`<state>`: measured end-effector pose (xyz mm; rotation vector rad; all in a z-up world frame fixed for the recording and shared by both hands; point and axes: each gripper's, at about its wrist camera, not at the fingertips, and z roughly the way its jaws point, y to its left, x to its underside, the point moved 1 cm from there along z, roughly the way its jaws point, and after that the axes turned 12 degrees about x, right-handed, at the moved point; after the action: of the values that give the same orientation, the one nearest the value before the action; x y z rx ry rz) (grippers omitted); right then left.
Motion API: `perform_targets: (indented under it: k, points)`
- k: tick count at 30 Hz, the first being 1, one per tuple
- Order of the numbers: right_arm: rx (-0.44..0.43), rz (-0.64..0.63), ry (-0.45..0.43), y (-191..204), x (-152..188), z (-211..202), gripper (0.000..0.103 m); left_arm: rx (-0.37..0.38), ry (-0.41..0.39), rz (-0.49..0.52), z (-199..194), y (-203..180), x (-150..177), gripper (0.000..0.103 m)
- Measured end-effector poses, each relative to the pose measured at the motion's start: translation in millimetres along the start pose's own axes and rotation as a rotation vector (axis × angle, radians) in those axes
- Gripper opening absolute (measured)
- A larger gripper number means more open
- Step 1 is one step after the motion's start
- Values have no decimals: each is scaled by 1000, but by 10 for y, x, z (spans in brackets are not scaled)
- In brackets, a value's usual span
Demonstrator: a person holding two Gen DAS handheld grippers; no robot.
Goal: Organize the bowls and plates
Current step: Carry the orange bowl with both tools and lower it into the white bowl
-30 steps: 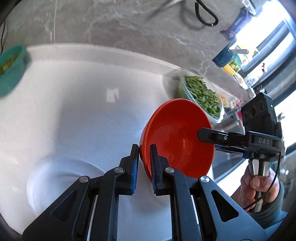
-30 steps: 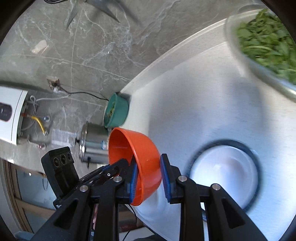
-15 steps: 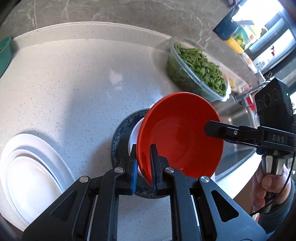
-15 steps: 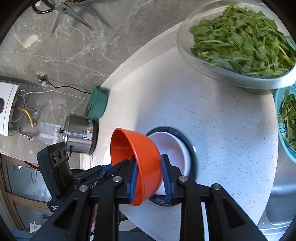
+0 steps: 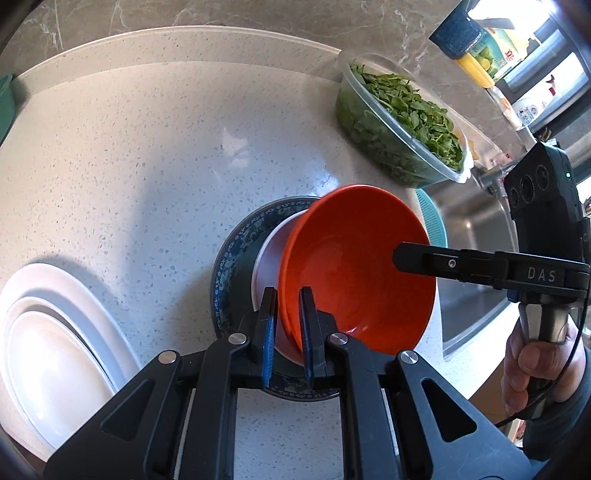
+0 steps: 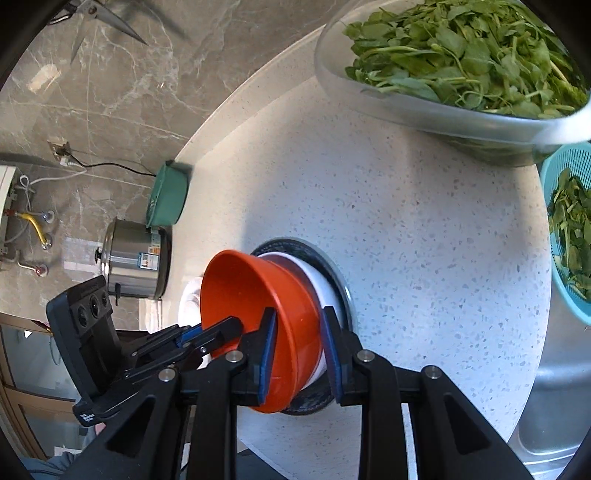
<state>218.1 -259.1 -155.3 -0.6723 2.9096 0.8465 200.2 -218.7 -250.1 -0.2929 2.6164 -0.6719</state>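
Orange bowl (image 5: pixel 354 266) hangs tilted over a white bowl (image 5: pixel 267 258) that sits in a blue-patterned plate (image 5: pixel 231 254) near the counter's front edge. Left gripper (image 5: pixel 288 328) is clamped on the orange bowl's near rim; right gripper (image 6: pixel 297 354) pinches the opposite rim wall. White plates (image 5: pixel 48 339) are stacked toward the front left corner of the pale speckled counter (image 5: pixel 147 147). By the back edge stands a clear tub (image 5: pixel 399 122) of greens, beside a steel sink (image 5: pixel 476 266) holding a blue colander (image 6: pixel 569 236). A green basin (image 6: pixel 168 195) sits at the far left edge, a steel pot (image 6: pixel 133 258) beyond it. Grey marble walls rise behind; scissors (image 6: pixel 107 22) hang there.
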Motion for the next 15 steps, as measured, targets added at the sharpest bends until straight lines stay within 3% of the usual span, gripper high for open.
perform_targets:
  k: [12, 15]
  points:
    - [42, -28, 33, 41, -38, 114, 28, 5, -46, -36, -56, 72, 45, 16]
    - [58, -34, 40, 31, -25, 153, 28, 23, -52, -29, -57, 57, 55, 25]
